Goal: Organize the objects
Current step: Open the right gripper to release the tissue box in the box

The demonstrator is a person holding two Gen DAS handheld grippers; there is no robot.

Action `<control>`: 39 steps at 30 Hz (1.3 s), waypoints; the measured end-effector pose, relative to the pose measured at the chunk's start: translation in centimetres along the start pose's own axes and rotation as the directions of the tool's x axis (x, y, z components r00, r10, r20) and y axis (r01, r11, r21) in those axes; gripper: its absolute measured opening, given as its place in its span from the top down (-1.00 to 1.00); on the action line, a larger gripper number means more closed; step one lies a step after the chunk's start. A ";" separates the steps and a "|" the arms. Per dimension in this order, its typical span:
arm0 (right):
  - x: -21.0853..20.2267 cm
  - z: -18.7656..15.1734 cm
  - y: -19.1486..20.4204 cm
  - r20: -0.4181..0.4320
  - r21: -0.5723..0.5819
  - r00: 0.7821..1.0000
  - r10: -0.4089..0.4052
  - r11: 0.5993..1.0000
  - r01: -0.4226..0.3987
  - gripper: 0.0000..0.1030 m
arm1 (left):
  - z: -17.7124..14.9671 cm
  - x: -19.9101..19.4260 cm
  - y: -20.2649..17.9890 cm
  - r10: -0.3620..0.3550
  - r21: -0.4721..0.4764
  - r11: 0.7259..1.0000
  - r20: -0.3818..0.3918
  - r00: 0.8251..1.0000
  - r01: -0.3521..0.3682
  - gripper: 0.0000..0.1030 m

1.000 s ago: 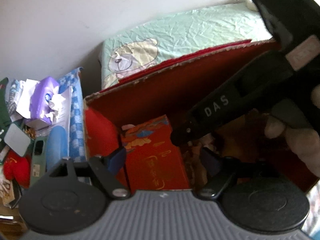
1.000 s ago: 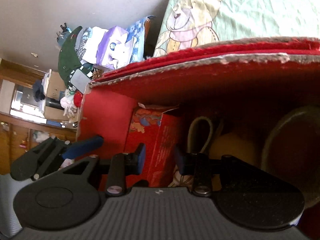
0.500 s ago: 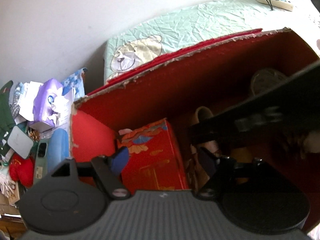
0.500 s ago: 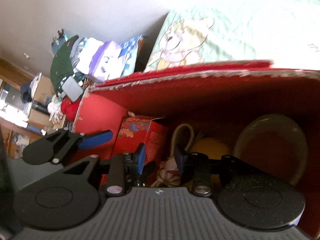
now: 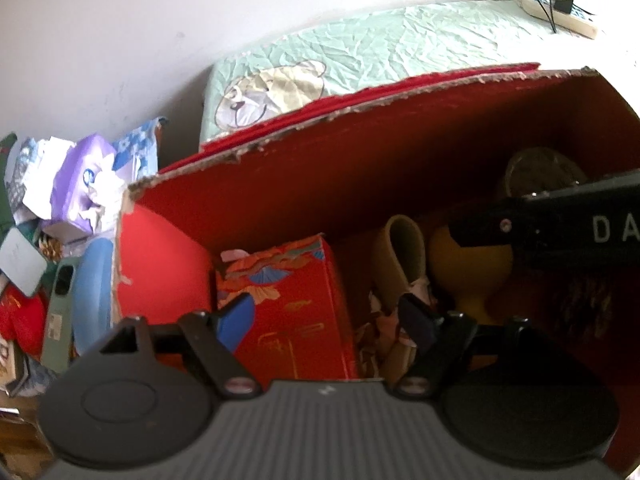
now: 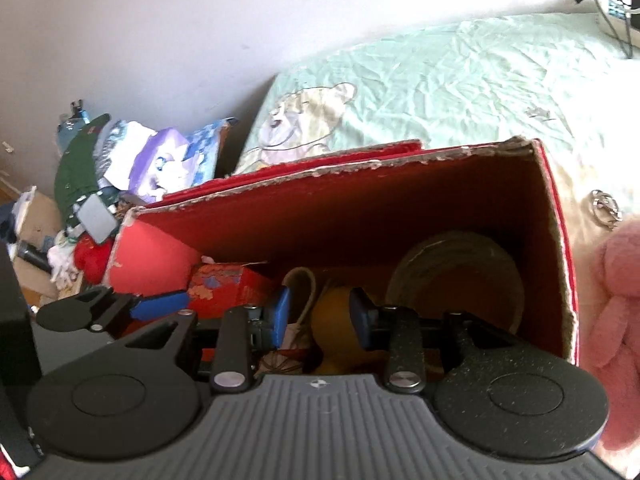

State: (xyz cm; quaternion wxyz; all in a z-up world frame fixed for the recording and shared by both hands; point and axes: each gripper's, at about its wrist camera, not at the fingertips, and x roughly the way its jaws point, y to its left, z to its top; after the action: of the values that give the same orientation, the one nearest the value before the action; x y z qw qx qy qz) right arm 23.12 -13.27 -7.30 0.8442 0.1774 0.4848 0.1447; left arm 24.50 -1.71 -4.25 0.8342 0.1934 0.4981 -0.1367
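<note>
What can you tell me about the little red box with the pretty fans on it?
The small red box looks like glossy card, printed with blue and orange fans on top and gold line patterns on its front. It stands upright and closed in the left part of the big red cardboard box, near its left wall. Crumpled patterned cloth lies on its right.

Both grippers: black arms w/ silver screws, blue fingertips (image 6: pixel 280 314), ribbed grey base, round black discs.

The white letters "DA" stand on the right gripper (image 5: pixel 580 228), cut off at the picture's edge. Nothing else is legible.
</note>
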 end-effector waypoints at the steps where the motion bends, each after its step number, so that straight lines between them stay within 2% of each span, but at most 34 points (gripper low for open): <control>1: 0.2 0.0 0.2 -0.010 -0.005 1.000 -0.011 1.000 0.011 0.29 | 0.0 0.0 0.1 -0.004 -0.008 1.000 -0.002 1.000 0.004 -0.58; 5: 0.8 0.0 0.9 -0.030 -0.039 0.998 -0.056 0.998 0.055 0.29 | -0.2 -0.2 0.0 0.007 -0.009 1.000 0.003 1.000 -0.007 -0.61; 14: 0.6 -0.8 1.7 -0.010 -0.072 0.995 -0.102 0.992 0.101 0.29 | -0.4 -0.5 0.4 0.019 -0.019 1.000 0.009 1.000 -0.019 -0.68; 39: 0.5 -1.6 3.1 0.040 -0.145 0.975 -0.217 0.965 0.220 0.32 | -0.4 -0.7 1.1 -0.031 -0.054 0.998 0.036 0.999 0.033 -0.74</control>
State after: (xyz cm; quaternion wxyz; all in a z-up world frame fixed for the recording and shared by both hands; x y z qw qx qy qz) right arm 21.79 -10.06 -7.08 0.8714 0.0611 0.4793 0.0845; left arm 24.34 -0.53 -3.58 0.8455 0.1601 0.4900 -0.1395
